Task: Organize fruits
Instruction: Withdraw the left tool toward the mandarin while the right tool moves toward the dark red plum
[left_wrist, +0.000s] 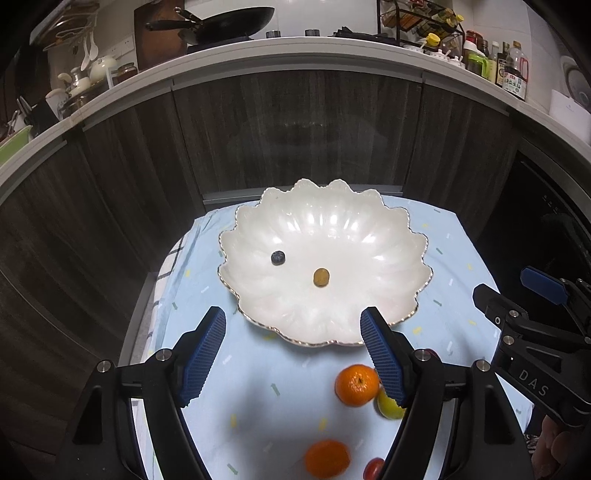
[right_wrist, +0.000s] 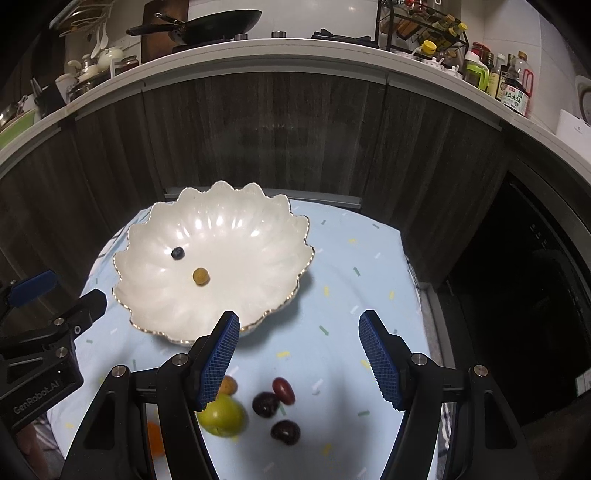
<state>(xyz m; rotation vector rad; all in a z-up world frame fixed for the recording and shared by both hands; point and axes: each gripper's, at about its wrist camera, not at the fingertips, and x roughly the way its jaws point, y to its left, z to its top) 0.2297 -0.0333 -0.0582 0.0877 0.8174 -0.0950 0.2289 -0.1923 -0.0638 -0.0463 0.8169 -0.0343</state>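
Note:
A white scalloped bowl (left_wrist: 388, 236) (right_wrist: 258, 229) stands on the light blue cloth and holds a blueberry (left_wrist: 278, 257) (right_wrist: 177, 252) and a small yellow-brown fruit (left_wrist: 321, 277) (right_wrist: 201, 276). My left gripper (left_wrist: 293, 325) hangs open and empty before the bowl's near rim. Two oranges (left_wrist: 356, 385) (left_wrist: 327, 459), a green fruit (left_wrist: 388, 406) and a red one (left_wrist: 373, 468) lie below it. My right gripper (right_wrist: 299, 328) is open and empty too, to the right of the bowl. Under it lie a green fruit (right_wrist: 221, 415), a small yellow one (right_wrist: 229, 385) and three dark red fruits (right_wrist: 283, 390) (right_wrist: 265, 404) (right_wrist: 285, 432).
The cloth (left_wrist: 454, 258) (right_wrist: 354, 258) covers a small table in front of dark wooden cabinet doors (left_wrist: 295, 129). A white counter (right_wrist: 295, 51) above carries a pan, bottles and jars. In the left wrist view the other gripper (left_wrist: 546, 332) is at the right edge.

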